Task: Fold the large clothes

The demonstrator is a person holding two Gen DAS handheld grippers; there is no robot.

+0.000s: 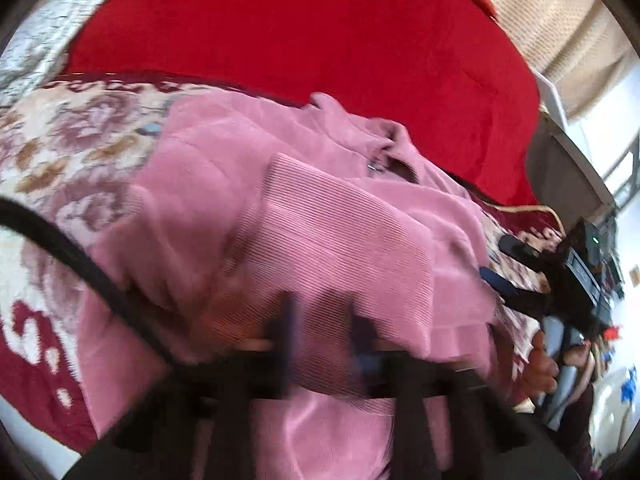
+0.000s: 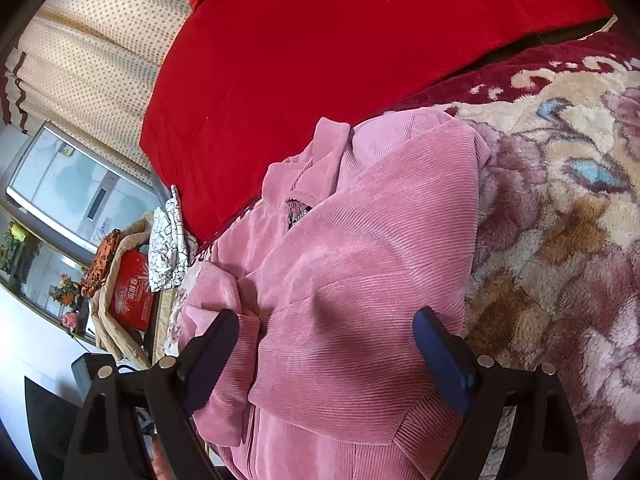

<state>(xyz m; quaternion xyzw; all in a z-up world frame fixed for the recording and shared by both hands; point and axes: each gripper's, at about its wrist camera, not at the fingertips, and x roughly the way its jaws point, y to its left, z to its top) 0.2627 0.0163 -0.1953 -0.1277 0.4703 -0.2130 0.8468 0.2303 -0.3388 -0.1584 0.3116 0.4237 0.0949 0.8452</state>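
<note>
Pink corduroy jacket (image 2: 360,280) lies partly folded on the floral blanket (image 2: 568,208) beside the red cover (image 2: 340,40), with the left gripper (image 1: 324,332) blurred and pinching its ribbed fabric, while the right gripper (image 2: 326,344) hovers spread wide above a folded sleeve.

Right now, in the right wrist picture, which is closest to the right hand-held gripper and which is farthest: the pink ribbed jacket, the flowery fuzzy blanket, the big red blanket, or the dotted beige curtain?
1. Pink ribbed jacket: directly under the open right hand-held gripper.
2. Flowery fuzzy blanket: beneath the jacket, spreading right.
3. Big red blanket: behind the jacket's collar.
4. Dotted beige curtain: far upper left.
</note>
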